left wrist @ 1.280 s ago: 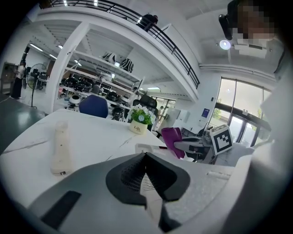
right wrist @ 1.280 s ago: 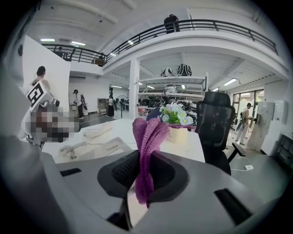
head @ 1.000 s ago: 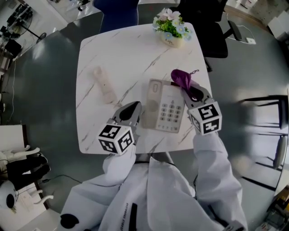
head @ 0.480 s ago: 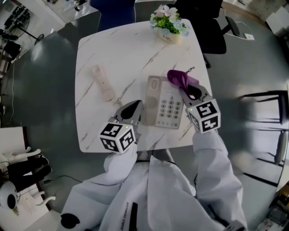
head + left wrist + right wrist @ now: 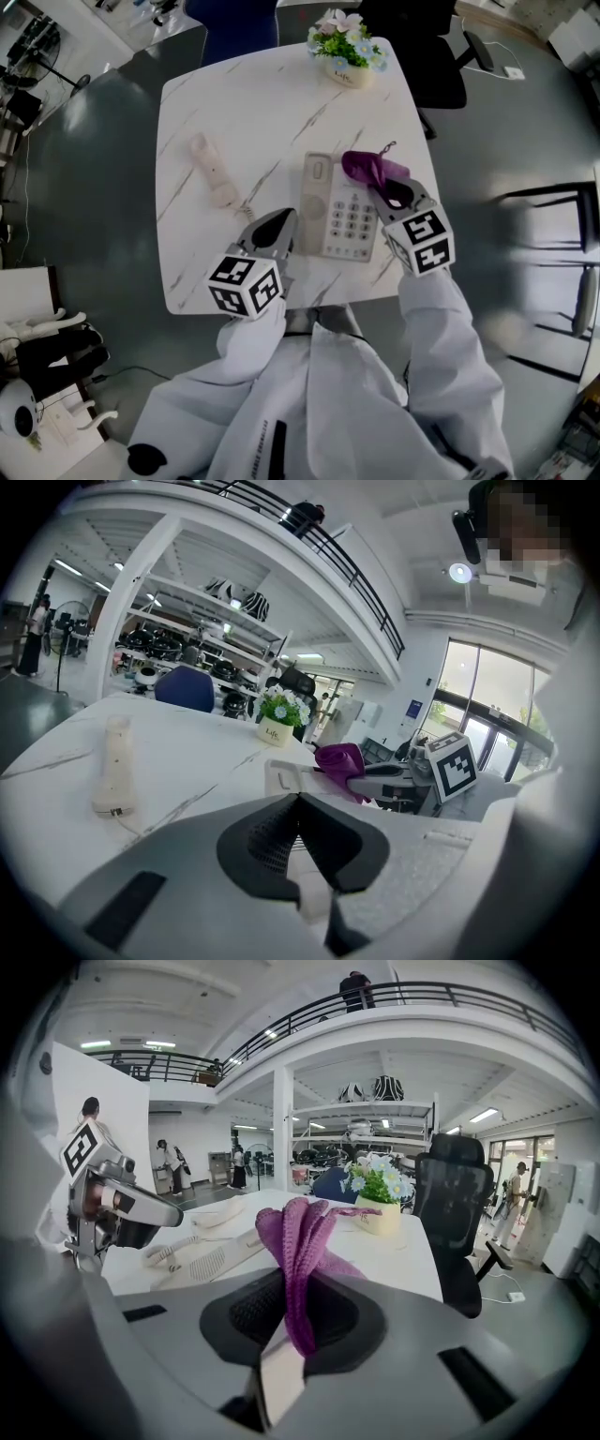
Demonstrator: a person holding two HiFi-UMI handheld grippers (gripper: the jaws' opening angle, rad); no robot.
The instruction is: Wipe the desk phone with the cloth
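The right claw (image 5: 386, 186) is closed tight on the purple knitted cloth (image 5: 366, 167), which it holds over the far right corner of the beige desk phone base (image 5: 339, 220) on the white marble counter (image 5: 253, 103). The left claw (image 5: 279, 223) is closed with nothing in it, just beside the near left edge of this base. The beige handset (image 5: 214, 172) lies apart at the left
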